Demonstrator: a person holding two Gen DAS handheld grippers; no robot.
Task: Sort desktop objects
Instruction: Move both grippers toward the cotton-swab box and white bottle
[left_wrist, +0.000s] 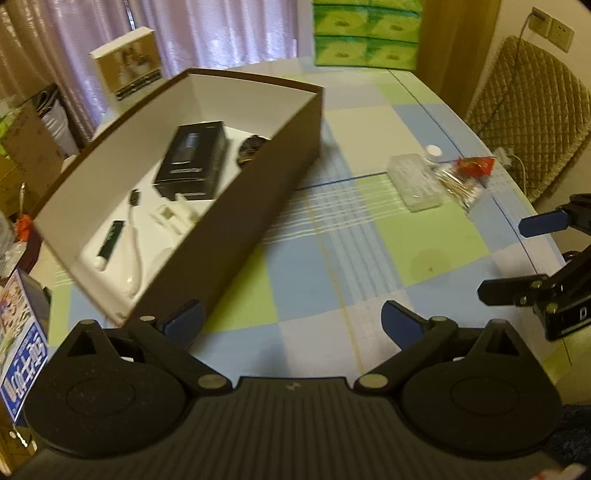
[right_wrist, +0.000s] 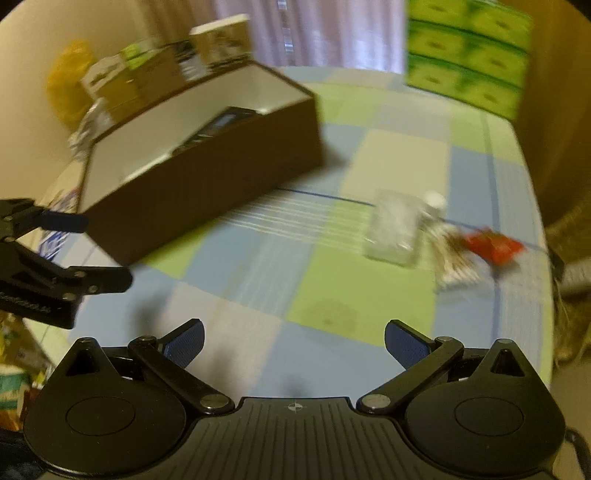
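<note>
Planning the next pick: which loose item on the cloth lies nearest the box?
The clear plastic case; the white-capped bottle, swab bag and red packet lie beyond it.

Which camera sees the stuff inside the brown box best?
The left wrist view: it looks down into the brown box, showing the black carton and small items. The right wrist view is blurred, showing mostly its side wall.

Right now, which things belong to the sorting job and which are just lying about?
Job: brown box, clear plastic case, white-capped bottle, cotton swab bag, red packet.
Lying about: green tissue packs, quilted chair, photo box.
</note>
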